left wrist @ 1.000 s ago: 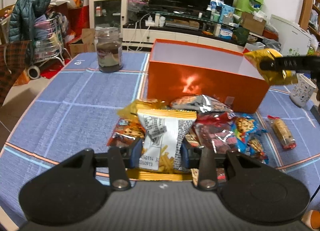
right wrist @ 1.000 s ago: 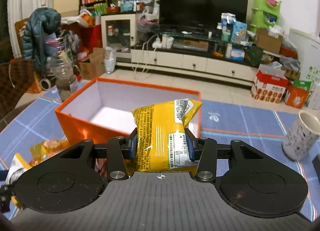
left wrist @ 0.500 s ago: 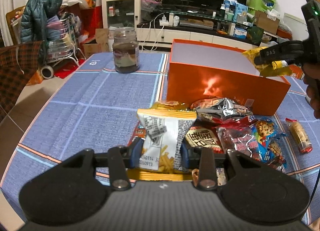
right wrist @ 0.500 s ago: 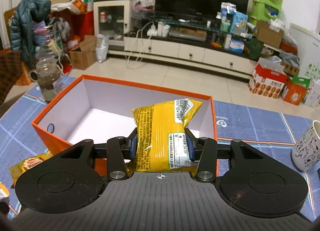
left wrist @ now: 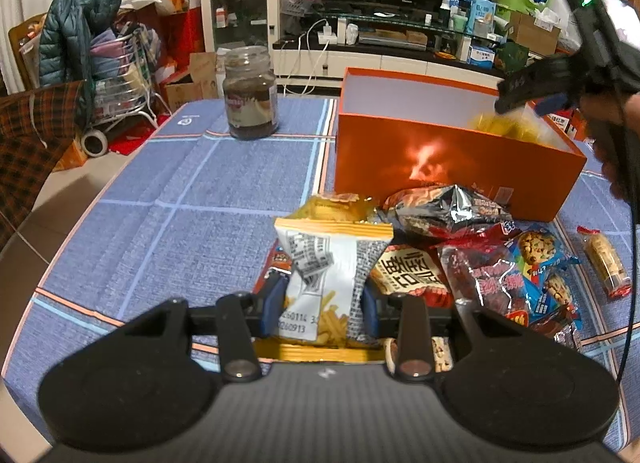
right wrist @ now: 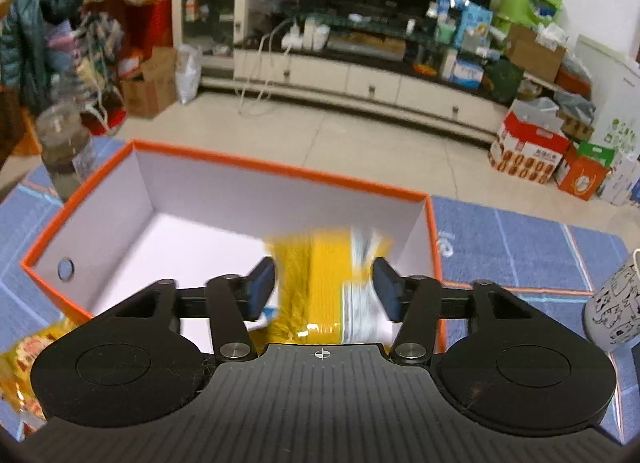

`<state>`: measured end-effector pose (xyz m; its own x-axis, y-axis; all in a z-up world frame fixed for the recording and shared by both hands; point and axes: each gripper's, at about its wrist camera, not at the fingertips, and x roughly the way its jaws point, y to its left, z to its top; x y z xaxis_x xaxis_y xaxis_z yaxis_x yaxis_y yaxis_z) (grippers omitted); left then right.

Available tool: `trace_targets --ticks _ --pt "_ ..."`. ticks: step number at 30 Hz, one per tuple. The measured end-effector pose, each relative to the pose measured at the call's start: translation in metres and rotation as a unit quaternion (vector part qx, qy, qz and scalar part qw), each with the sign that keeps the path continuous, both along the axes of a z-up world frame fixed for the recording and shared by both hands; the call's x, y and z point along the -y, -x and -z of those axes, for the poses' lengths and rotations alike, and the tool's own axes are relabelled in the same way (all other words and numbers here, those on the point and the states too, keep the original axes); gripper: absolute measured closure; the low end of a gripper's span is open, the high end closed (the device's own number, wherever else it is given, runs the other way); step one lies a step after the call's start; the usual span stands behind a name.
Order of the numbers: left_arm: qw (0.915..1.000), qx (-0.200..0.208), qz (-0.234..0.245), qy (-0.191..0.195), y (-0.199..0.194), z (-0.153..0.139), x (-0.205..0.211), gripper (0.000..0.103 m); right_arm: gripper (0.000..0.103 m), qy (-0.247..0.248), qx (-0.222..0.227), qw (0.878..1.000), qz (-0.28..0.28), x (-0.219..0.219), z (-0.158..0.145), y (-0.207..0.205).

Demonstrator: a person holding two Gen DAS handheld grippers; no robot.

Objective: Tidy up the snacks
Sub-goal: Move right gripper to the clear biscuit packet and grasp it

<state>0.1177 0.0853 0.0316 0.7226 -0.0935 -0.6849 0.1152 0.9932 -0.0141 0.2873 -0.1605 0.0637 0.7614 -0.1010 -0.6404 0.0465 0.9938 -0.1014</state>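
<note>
The right gripper (right wrist: 324,287) stood over the near right corner of the orange box (right wrist: 224,161), and its jaws had just been opening. The blue pads (right wrist: 262,289) were clear of the yellow snack packet (right wrist: 316,287), which appeared motion-blurred between them, inside the box's white interior. From the left wrist view the same packet (left wrist: 502,127) showed as a yellow smear just above the box rim, under the right gripper (left wrist: 520,97); whether it touched the box floor could not be determined.

The left gripper (left wrist: 322,305) was closed on a white-and-orange fries packet (left wrist: 326,275), held upright with a pad pressed against each side. This packet was at the near edge of the snack pile (left wrist: 460,259), in front of the orange box (left wrist: 440,155).

The pile lay on the blue checked tablecloth (left wrist: 160,231), just before the box's front wall. It included a silver crinkled bag (left wrist: 448,211), a red wrapper (left wrist: 488,275) and a blue cookie packet (left wrist: 540,259). A single wrapped biscuit bar (left wrist: 604,263) lay apart at the right.

A dark-filled glass jar (left wrist: 250,93) stood on the cloth, left of the box and well apart from the pile. A white patterned mug (right wrist: 616,303) stood at the table's right side.
</note>
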Motion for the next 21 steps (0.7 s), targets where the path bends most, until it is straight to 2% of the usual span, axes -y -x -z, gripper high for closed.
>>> trace_targets --ticks 5,7,9,12,16,18,21 --pt "1.0000 -0.002 0.002 0.003 0.001 0.001 -0.001 0.068 0.055 -0.024 0.067 0.997 0.001 0.024 -0.029 0.051" --pt "1.0000 -0.001 0.001 0.003 0.001 0.000 -0.001 0.068 0.041 -0.020 0.100 0.995 0.016 0.042 -0.036 0.088" --pt "1.0000 0.002 0.002 0.003 0.003 0.000 0.000 0.068 0.037 -0.002 0.122 0.992 0.037 0.058 -0.031 0.124" --pt "1.0000 0.004 0.007 0.000 0.006 0.000 0.004 0.068 0.038 0.020 0.106 0.993 0.043 0.072 -0.012 0.161" --pt "0.9999 0.001 0.013 -0.007 0.009 0.003 0.010 0.068 0.038 0.011 0.072 0.996 0.045 0.075 0.016 0.197" --pt "0.9998 0.001 0.017 -0.011 0.010 0.004 0.013 0.068 0.038 0.034 0.051 0.997 0.050 0.071 0.032 0.204" --pt "0.9997 0.001 0.018 -0.015 0.010 0.004 0.014 0.068 0.040 0.032 0.025 0.998 0.051 0.068 0.044 0.204"
